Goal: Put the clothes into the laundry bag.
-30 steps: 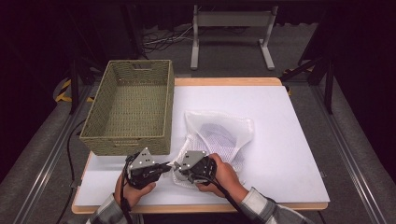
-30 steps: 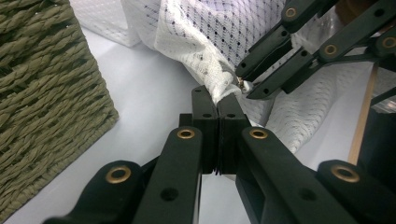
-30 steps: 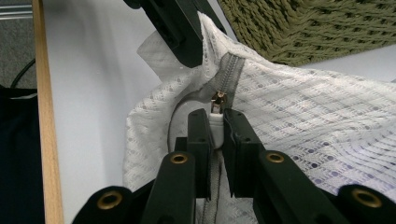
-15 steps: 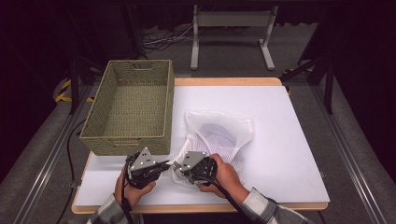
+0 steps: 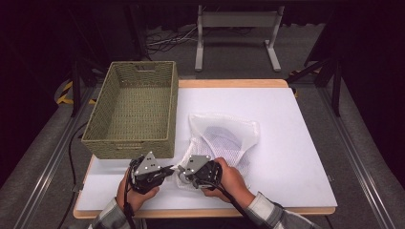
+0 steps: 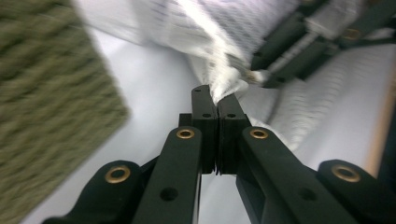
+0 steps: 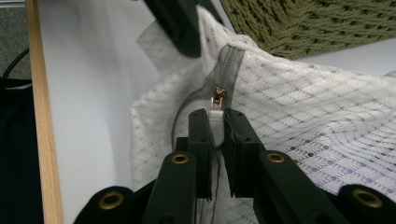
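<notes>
The step in hand looks like working the zip of the white mesh laundry bag (image 5: 222,138), which lies on the white table top (image 5: 296,143) just beside the olive-green woven basket (image 5: 131,114), with something pale lilac showing through its mesh. Both grippers meet at the bag's near corner, close to the table's front edge.

The left gripper (image 6: 219,100) has its jaws all but closed, and they have just been easing open a touch; a bunched fold of the bag's white fabric is pinched between their tips, so it seems to serve as the anchor. The right gripper (image 7: 215,119) has its jaws drawn in on the small white pull tab (image 7: 216,116) that hangs from the brass zip slider (image 7: 218,95) at the end of the grey zip tape (image 7: 229,65), and the pads press on that tab.

Judging from this, the grip is set and the travel along the zip has not yet begun. The next move calls for a steady pull of the right gripper along the line of the tape while the left one keeps the corner taut, since slack mesh would likely bunch and jam the slider, and the slim tab could slip out
</notes>
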